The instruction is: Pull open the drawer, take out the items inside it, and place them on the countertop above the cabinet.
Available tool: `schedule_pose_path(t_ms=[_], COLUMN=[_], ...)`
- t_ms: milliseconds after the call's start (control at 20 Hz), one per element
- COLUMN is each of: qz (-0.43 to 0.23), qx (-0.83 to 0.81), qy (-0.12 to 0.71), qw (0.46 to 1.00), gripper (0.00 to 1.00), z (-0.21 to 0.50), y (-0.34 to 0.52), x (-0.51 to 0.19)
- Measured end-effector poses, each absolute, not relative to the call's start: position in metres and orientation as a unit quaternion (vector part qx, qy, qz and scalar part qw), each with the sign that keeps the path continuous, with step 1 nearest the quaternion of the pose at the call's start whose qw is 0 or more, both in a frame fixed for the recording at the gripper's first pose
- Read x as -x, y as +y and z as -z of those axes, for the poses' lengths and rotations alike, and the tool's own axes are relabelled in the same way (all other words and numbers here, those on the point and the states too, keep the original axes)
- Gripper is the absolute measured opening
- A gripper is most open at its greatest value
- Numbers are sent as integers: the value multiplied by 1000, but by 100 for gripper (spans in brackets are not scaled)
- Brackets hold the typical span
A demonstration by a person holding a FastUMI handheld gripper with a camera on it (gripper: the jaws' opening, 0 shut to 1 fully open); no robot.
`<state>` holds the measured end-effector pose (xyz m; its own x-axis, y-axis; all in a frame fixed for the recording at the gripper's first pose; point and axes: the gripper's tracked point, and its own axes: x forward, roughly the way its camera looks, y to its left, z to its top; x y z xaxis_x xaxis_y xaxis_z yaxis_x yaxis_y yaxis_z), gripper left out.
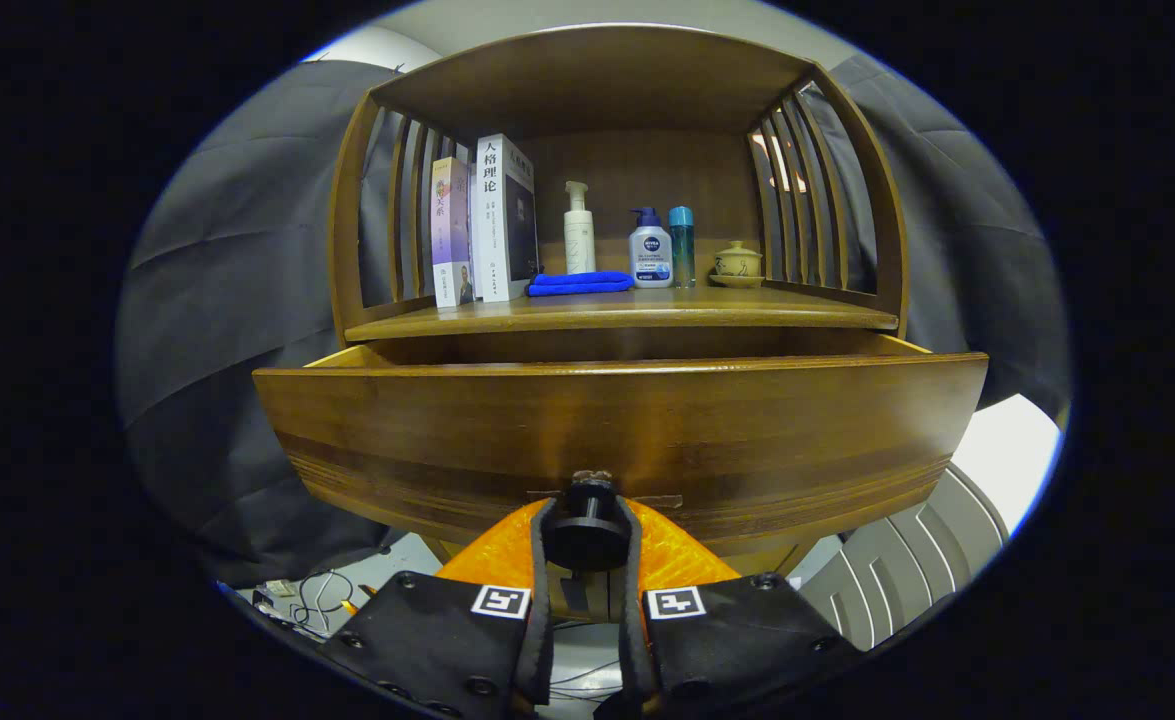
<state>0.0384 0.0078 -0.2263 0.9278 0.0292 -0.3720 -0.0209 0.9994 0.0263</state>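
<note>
At the front of the pulled-out drawer point(619, 425), the gripper point(587, 520) pinches the round knob point(588, 530) between both fingers. Above it, the table point(617, 308) carries books point(482, 220), bottles point(651, 250), a blue cloth point(579, 283) and a small cup point(738, 264).

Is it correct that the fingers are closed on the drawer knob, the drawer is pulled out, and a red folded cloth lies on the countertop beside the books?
Not quite: the folded cloth is blue, not red, as the gripper view shows. The rest holds: the fingers clamp the drawer knob, the drawer is pulled out, and the cloth lies on the countertop beside the books.
</note>
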Motion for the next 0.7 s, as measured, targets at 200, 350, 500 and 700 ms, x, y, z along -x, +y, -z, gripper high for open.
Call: schedule_pose_path(t_ms=[200, 350, 500, 700], qz=[-13, -17, -20, -23], qx=[1, 7, 9, 13], qy=[184, 188, 184, 184], qw=[983, 982, 983, 983], gripper=[29, 29, 29, 29], z=[227, 231, 232, 231], y=[8, 9, 10, 12], x=[-24, -11, -1, 12])
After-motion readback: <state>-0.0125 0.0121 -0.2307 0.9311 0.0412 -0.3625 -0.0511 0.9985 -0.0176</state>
